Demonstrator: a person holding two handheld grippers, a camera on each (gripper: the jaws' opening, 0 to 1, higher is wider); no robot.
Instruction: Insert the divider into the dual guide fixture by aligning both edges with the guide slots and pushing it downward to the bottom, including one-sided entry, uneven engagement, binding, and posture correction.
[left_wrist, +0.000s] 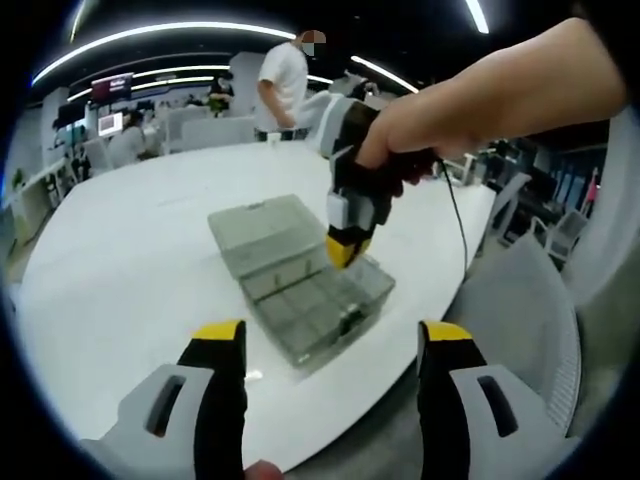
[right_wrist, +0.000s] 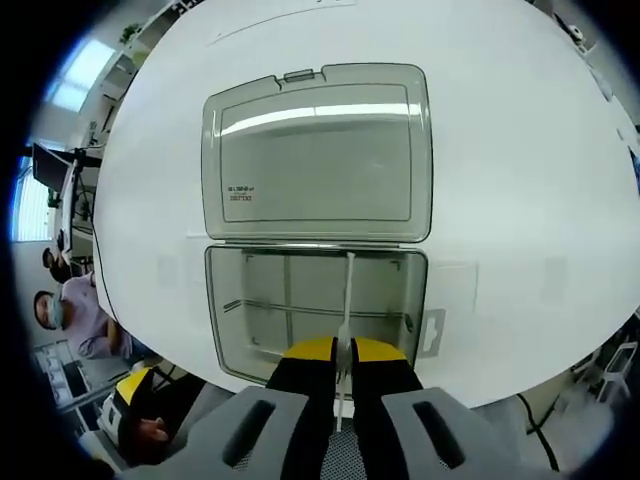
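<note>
Right gripper view: right hand-held gripper (right_wrist: 341, 352) clamps divider (right_wrist: 347, 300) over open box (right_wrist: 225, 300); left hand-held gripper (left_wrist: 330, 345) apart.

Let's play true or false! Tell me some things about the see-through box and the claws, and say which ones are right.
1. The clear box has its lid flipped open and lying flat on the white table. True.
2. The right claw is pinching a thin white divider. True.
3. The left claw is squeezing the box. False: it is open, holds nothing, and sits back from the box near the table edge.
4. The divider lies flat on the lid. False: it stands on edge over the box's open tray, between the right claw's yellow tips.
5. A hand holds the right claw above the box. True.
</note>
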